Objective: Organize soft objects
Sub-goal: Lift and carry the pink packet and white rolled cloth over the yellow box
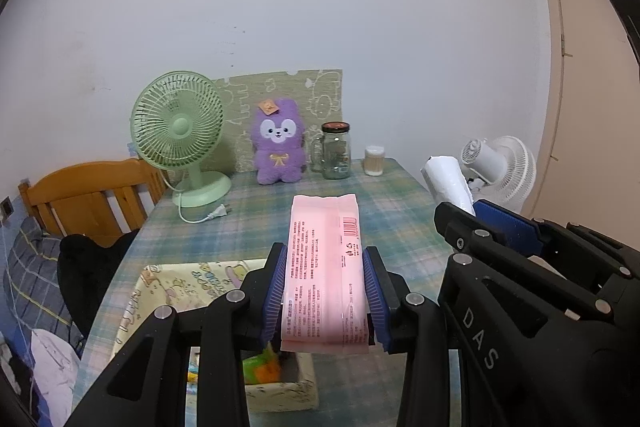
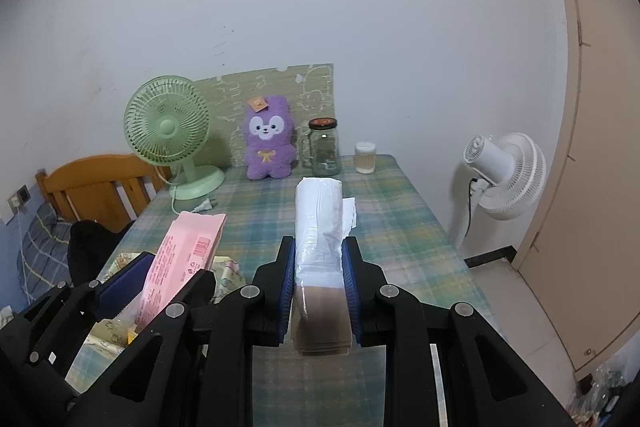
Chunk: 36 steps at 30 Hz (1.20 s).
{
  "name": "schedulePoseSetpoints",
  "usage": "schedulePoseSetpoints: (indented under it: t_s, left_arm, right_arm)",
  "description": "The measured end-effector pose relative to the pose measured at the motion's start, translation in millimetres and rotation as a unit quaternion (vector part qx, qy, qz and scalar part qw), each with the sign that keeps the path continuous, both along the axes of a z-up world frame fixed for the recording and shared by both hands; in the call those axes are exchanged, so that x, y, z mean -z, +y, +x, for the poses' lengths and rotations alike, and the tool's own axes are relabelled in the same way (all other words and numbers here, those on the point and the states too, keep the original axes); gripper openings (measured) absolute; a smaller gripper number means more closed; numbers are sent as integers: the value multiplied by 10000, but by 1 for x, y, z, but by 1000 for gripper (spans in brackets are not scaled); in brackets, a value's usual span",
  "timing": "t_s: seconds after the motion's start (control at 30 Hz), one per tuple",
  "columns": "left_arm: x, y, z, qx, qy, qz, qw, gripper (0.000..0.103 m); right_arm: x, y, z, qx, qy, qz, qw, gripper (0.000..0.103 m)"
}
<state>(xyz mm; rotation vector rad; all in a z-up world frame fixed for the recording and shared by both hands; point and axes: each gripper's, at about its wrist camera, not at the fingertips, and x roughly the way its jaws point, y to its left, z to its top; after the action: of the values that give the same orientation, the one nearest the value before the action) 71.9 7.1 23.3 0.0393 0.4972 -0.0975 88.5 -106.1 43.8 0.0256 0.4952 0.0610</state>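
Observation:
My left gripper (image 1: 325, 291) is shut on a pink soft pack (image 1: 326, 267) with printed text and a barcode, held above the table; it also shows in the right wrist view (image 2: 180, 259). My right gripper (image 2: 318, 287) is shut on a white plastic-wrapped soft pack (image 2: 320, 227) with a brown end, and this pack also shows in the left wrist view (image 1: 448, 183). A fabric storage box (image 1: 168, 287) with cartoon print sits below my left gripper and holds colourful items. A purple plush toy (image 1: 279, 147) sits at the back of the table.
On the plaid tablecloth (image 1: 248, 227) stand a green desk fan (image 1: 180, 131) with loose plug, a glass jar (image 1: 336, 151) and a small cotton-swab container (image 1: 374, 161). A white floor fan (image 2: 504, 175) stands to the right. A wooden bed headboard (image 1: 88, 195) is to the left.

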Motion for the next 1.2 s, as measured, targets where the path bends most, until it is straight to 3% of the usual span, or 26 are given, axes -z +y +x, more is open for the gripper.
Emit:
schedulePoseSetpoints:
  t_s: [1.2]
  left_arm:
    - [54, 98, 35, -580, 647, -142, 9961, 39]
  right_arm:
    - [54, 106, 53, -651, 648, -275, 9954, 26]
